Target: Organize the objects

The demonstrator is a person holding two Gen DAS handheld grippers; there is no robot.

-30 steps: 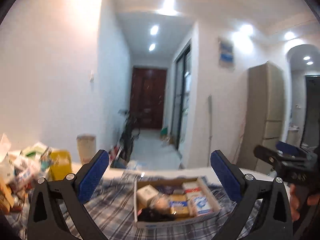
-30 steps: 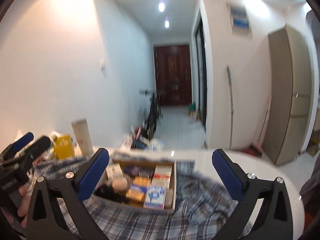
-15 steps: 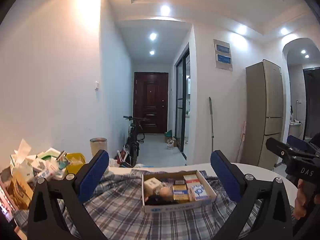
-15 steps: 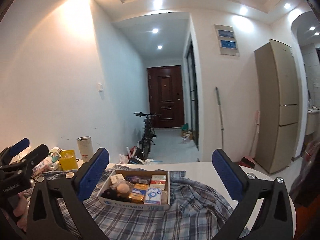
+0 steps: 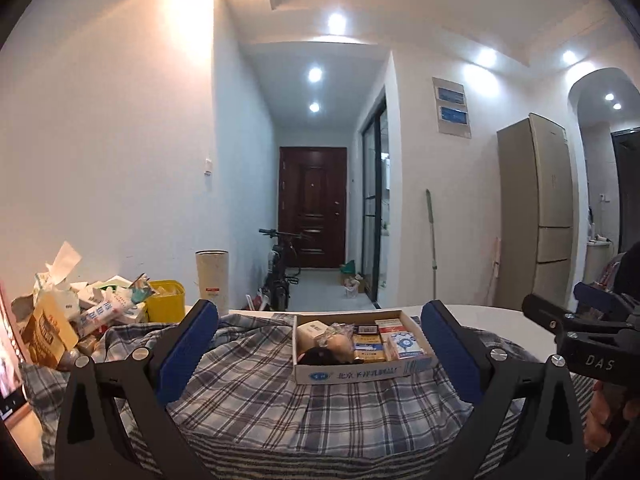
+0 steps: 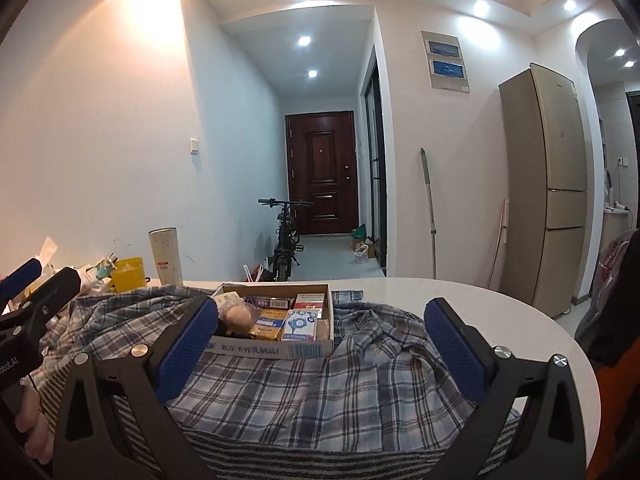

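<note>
A shallow cardboard box holding several small packets and a dark object sits on a plaid shirt spread over a white round table. My left gripper is open and empty, held above the shirt in front of the box. My right gripper is open and empty, also short of the box. The right gripper shows at the right edge of the left wrist view; the left gripper shows at the left edge of the right wrist view.
A heap of packets and tissue lies on the table's left, with a yellow tub and a tall pale cup. Beyond are a bicycle, a fridge and a mop.
Both wrist views have steadied and tilted, so the box and shirt now sit higher and nearer. Both grippers stay open and empty.
</note>
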